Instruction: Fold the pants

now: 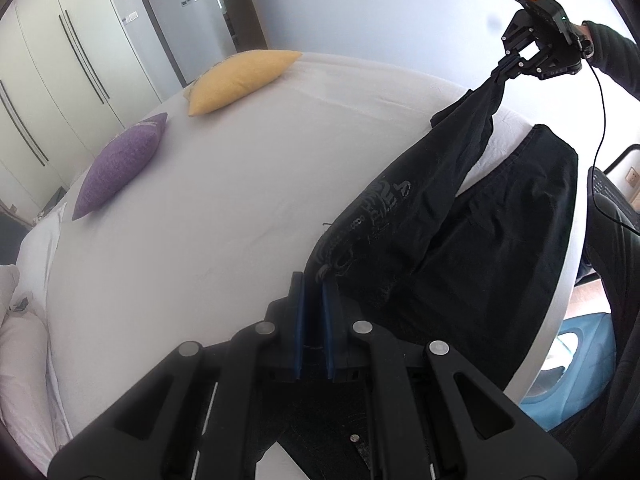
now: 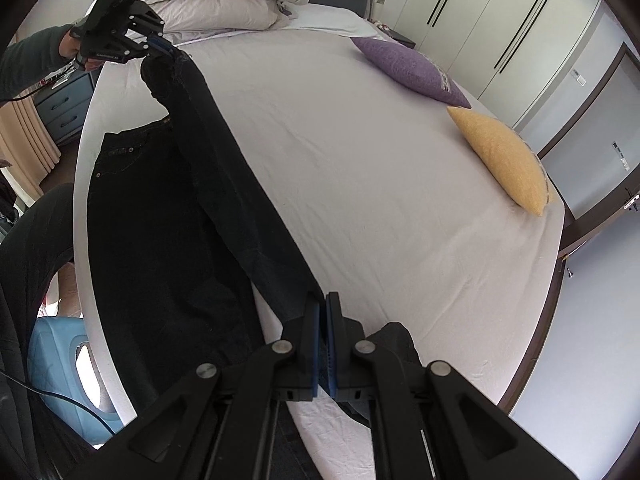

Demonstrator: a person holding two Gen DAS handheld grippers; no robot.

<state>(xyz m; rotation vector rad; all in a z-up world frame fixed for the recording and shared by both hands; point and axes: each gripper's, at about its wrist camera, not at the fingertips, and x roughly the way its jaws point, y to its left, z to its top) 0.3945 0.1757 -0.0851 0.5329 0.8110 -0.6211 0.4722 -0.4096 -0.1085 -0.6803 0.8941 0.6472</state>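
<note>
Black pants (image 1: 472,248) lie along the near edge of a bed with a white sheet (image 1: 224,200). One leg is lifted off the bed and stretched between my two grippers, above the other leg, which lies flat. My left gripper (image 1: 313,280) is shut on the pants at the waist end, by a grey print. My right gripper (image 2: 321,300) is shut on the pants (image 2: 168,240) at the leg's hem end. Each gripper shows in the other's view: the right gripper (image 1: 505,68), the left gripper (image 2: 162,46).
A yellow cushion (image 1: 240,80) and a purple cushion (image 1: 120,164) lie on the far side of the bed. White pillows (image 2: 224,0) are stacked at the headboard. A light blue object (image 2: 68,368) stands on the floor beside the bed. Wardrobe doors (image 1: 52,64) line the wall.
</note>
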